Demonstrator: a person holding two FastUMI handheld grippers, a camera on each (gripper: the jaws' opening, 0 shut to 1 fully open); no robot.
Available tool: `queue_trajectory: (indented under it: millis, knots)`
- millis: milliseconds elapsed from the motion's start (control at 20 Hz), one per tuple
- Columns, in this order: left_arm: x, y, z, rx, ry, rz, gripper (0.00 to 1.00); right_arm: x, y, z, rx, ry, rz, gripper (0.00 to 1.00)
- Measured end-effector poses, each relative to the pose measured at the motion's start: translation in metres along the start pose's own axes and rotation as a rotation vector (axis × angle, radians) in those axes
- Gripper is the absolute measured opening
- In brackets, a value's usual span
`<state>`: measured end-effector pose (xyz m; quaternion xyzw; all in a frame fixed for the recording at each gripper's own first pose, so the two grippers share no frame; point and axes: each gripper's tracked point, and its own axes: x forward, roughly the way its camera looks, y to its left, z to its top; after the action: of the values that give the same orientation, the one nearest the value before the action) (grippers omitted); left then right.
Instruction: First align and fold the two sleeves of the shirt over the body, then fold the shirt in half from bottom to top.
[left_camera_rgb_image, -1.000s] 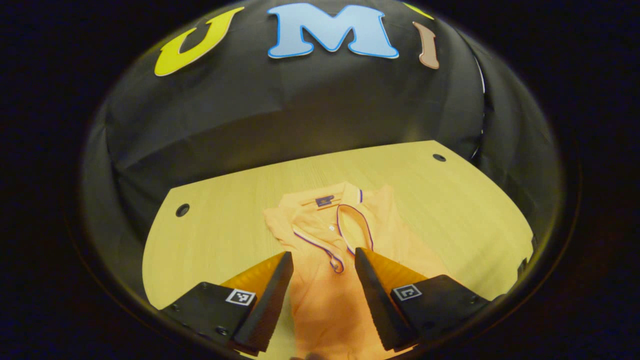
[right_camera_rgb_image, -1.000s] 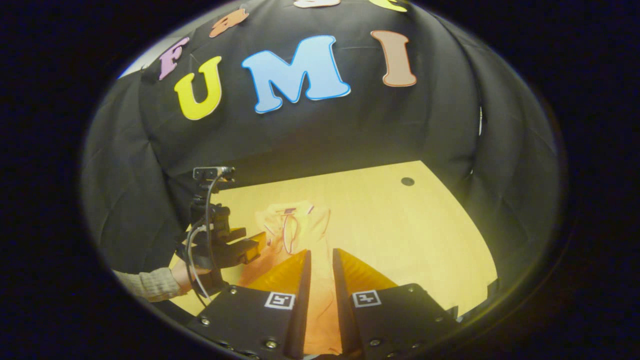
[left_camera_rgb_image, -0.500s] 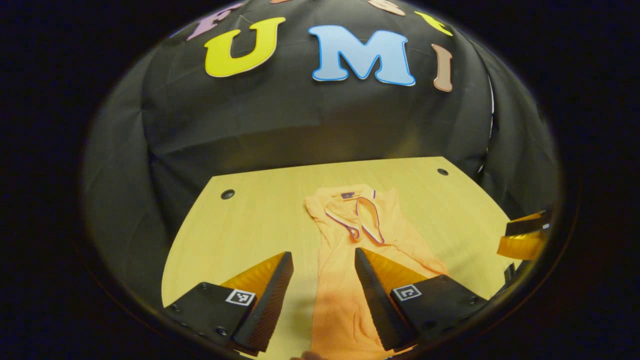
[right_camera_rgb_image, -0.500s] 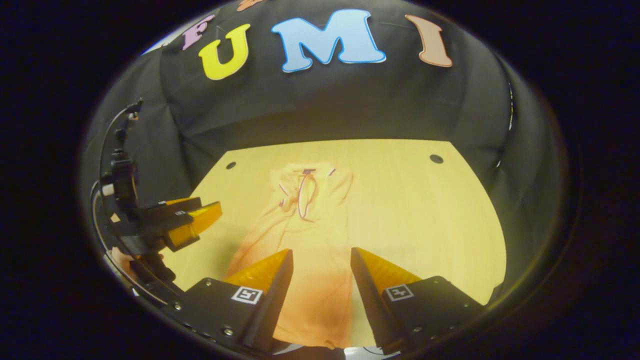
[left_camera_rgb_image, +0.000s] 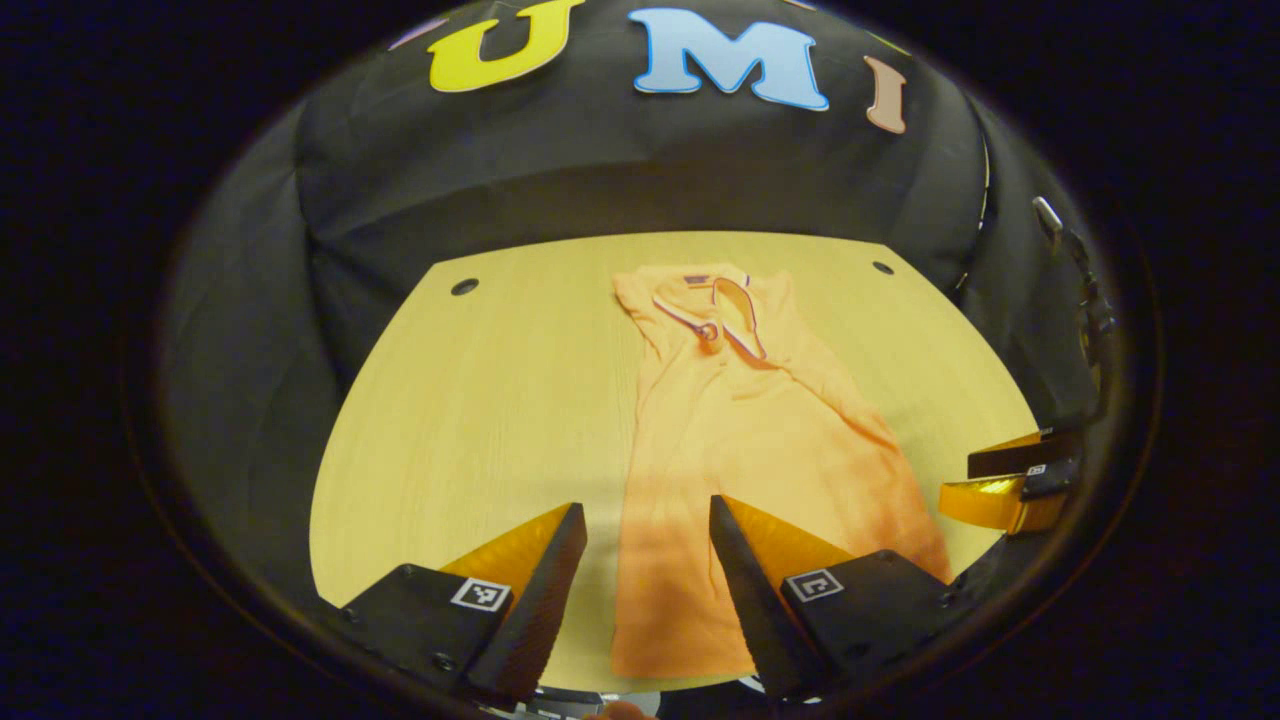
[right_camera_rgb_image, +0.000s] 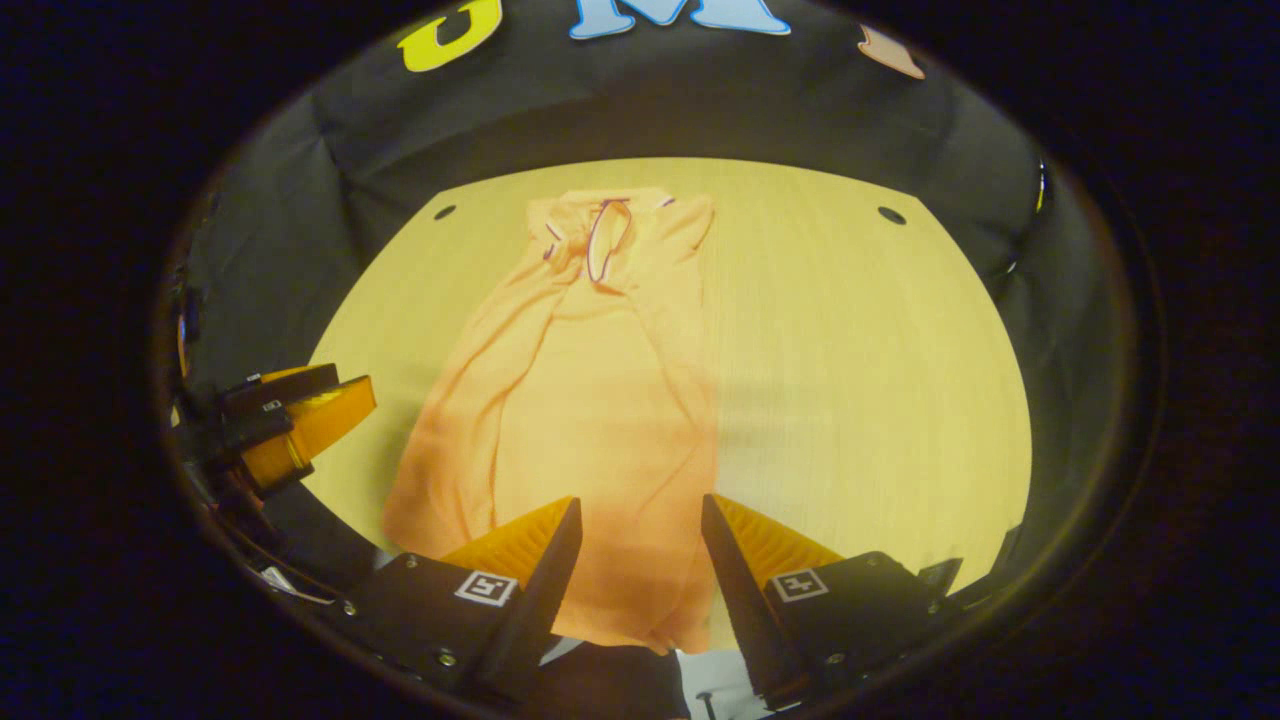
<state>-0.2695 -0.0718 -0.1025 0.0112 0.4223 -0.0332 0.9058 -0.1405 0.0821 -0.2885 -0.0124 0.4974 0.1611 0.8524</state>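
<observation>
1. An orange shirt lies flat on a pale wooden table, folded into a long narrow strip with both sleeves over the body. Its collar (trimmed with dark piping) is at the far end, and its hem nearest the grippers.
2. The left gripper hangs above the near end of the shirt, its fingers spread apart and holding nothing. The shirt's left edge runs between them.
3. The right gripper also hangs above the hem end, fingers spread, holding nothing. The shirt stretches straight ahead of it.
4. In the right gripper view, the left gripper sits off to the left, beside the shirt's edge.
5. Two dark round holes mark the table's far corners.
</observation>
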Motion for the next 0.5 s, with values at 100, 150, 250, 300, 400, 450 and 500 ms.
queue_trajectory:
  millis: [100, 150, 250, 300, 400, 450, 500]
  knots:
    - [0.004, -0.006, -0.023, 0.001, 0.067, -0.014, 0.85, 0.004, -0.002, -0.018, -0.001, 0.057, -0.009, 0.77]
    - [0.010, -0.007, -0.035, 0.005, 0.098, -0.018, 0.85, 0.008, -0.001, -0.025, -0.002, 0.081, -0.012, 0.77]
    - [0.013, -0.007, -0.060, 0.017, 0.159, -0.014, 0.85, 0.013, -0.003, -0.037, -0.005, 0.126, -0.020, 0.77]
    - [0.015, -0.008, -0.070, 0.019, 0.188, -0.017, 0.80, 0.016, -0.004, -0.044, -0.008, 0.150, -0.025, 0.77]
    - [0.020, -0.010, -0.103, 0.018, 0.275, -0.026, 0.85, 0.019, -0.004, -0.062, -0.014, 0.201, -0.033, 0.77]
    - [0.021, -0.010, -0.112, 0.017, 0.305, -0.025, 0.84, 0.022, -0.005, -0.068, -0.019, 0.225, -0.036, 0.77]
    - [0.023, -0.011, -0.122, 0.016, 0.332, -0.025, 0.86, 0.026, -0.005, -0.070, -0.020, 0.235, -0.035, 0.77]
